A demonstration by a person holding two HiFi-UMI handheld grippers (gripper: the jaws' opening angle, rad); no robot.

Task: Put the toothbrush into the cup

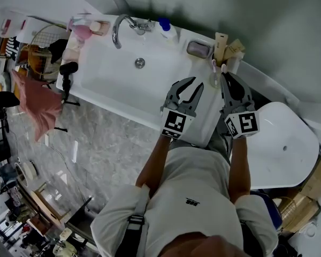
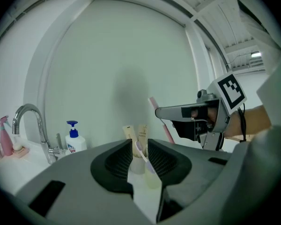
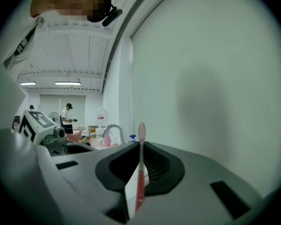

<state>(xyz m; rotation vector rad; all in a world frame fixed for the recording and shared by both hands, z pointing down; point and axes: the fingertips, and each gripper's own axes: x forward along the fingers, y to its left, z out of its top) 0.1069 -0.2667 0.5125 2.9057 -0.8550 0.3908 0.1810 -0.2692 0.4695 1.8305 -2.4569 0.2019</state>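
My right gripper point(image 1: 224, 77) is shut on a pink toothbrush point(image 3: 140, 175), which stands upright between the jaws with its head above them. In the left gripper view the same toothbrush point(image 2: 162, 122) slants up from the right gripper point(image 2: 165, 112), above and to the right of the cups. A pale translucent cup point(image 2: 153, 178) on the sink's right ledge holds a purple-white toothbrush point(image 2: 143, 154). In the head view that cup point(image 1: 214, 81) sits just left of the right gripper's tips. My left gripper point(image 1: 189, 89) hovers open over the ledge with nothing between its jaws.
A second cup point(image 1: 232, 62) with tubes stands behind the first, at the wall. Round the white basin point(image 1: 104, 82) are the faucet point(image 1: 117, 31), a blue-topped soap bottle point(image 1: 167, 30) and a soap dish point(image 1: 199, 48). A white toilet point(image 1: 286, 143) is at the right.
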